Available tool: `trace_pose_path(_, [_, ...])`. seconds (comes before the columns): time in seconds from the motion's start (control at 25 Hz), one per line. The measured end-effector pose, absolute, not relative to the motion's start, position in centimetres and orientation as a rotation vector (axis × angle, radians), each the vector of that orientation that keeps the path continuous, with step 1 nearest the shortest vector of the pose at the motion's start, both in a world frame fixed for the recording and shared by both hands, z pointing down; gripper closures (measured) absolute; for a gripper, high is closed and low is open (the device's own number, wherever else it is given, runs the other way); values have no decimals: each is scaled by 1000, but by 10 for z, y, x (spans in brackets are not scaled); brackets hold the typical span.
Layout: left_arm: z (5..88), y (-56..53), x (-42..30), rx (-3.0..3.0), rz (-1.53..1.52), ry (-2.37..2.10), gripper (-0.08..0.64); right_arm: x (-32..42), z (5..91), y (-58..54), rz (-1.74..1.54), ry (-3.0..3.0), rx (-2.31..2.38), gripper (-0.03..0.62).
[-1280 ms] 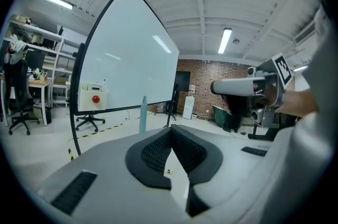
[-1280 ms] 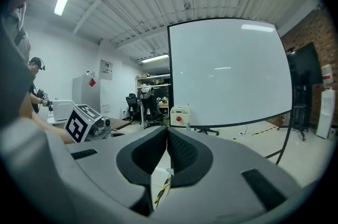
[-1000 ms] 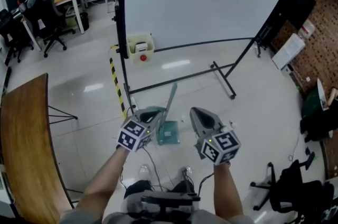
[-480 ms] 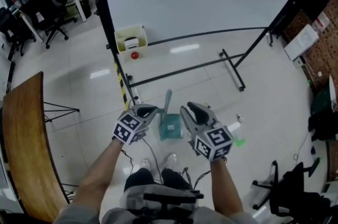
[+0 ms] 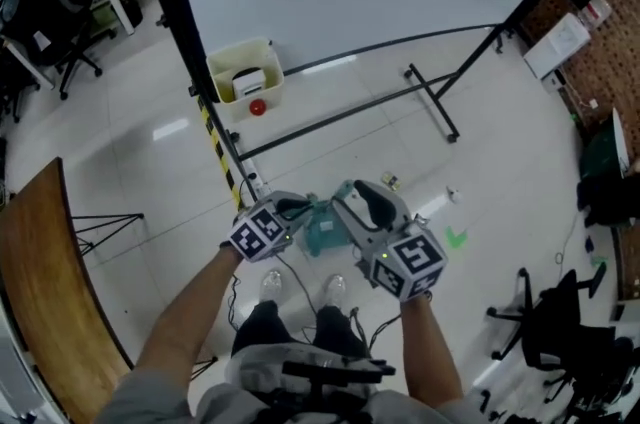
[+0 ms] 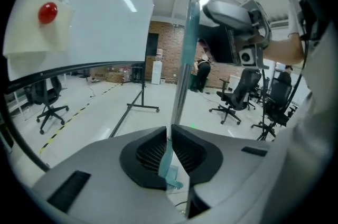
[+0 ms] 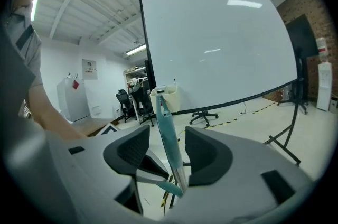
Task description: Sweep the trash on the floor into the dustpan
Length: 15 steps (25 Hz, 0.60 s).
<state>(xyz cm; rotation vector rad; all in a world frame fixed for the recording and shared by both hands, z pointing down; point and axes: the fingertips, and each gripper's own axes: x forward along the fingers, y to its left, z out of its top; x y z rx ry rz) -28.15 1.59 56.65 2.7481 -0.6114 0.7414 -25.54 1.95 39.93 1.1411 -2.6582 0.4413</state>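
Release is the news: the right gripper (image 5: 352,199) has just been opening its jaws, and they now stand wide, with the teal handle (image 7: 168,138) running between them and the pads clear of it. The left gripper (image 5: 300,209) is clamped tight on that same handle, so it alone carries the dustpan (image 5: 322,234), low at twelve o'clock of the shoes (image 5: 271,284). Trash scraps (image 5: 390,180) lie on the floor (image 5: 150,152) at two o'clock of the pan, a green scrap (image 5: 457,237) at three. Nothing looks swept yet; the freed gripper can probably take up a sweeping tool.
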Motion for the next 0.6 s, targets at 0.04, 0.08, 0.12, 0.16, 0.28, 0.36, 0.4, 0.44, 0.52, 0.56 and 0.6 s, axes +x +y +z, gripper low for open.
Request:
trace_pose_path(0.04, [574, 16, -279, 2757, 760, -558, 546, -257, 399, 18, 455, -2658, 1172, 390])
trace_pose_path(0.08, [582, 16, -277, 2756, 778, -511, 509, -258, 400, 17, 465, -2652, 1198, 390])
trace_pose_path(0.12, [590, 17, -275, 2751, 798, -469, 467, -259, 400, 15, 471, -2647, 1215, 390])
trace_pose_path(0.16, [599, 17, -273, 2747, 822, -429, 446, -260, 401, 14, 476, -2645, 1224, 390])
trace_pose_path(0.28, [621, 18, -265, 2752, 910, -317, 401, -262, 403, 10, 503, -2650, 1230, 390])
trace_pose_path(0.36, [632, 19, -259, 2759, 959, -257, 400, -263, 406, 7, 533, -2652, 1225, 390])
trace_pose_path(0.4, [636, 19, -256, 2760, 979, -236, 400, -263, 407, 5, 541, -2653, 1223, 390])
trace_pose_path(0.44, [640, 19, -254, 2759, 998, -220, 400, -262, 408, 3, 539, -2652, 1225, 390])
trace_pose_path(0.52, [649, 19, -250, 2752, 1035, -197, 400, -263, 408, 0, 516, -2652, 1222, 390])
trace_pose_path(0.56, [652, 19, -248, 2749, 1053, -187, 400, -264, 408, -1, 502, -2654, 1215, 393])
trace_pose_path(0.6, [656, 19, -247, 2748, 1070, -178, 400, -265, 409, -2, 490, -2653, 1210, 399])
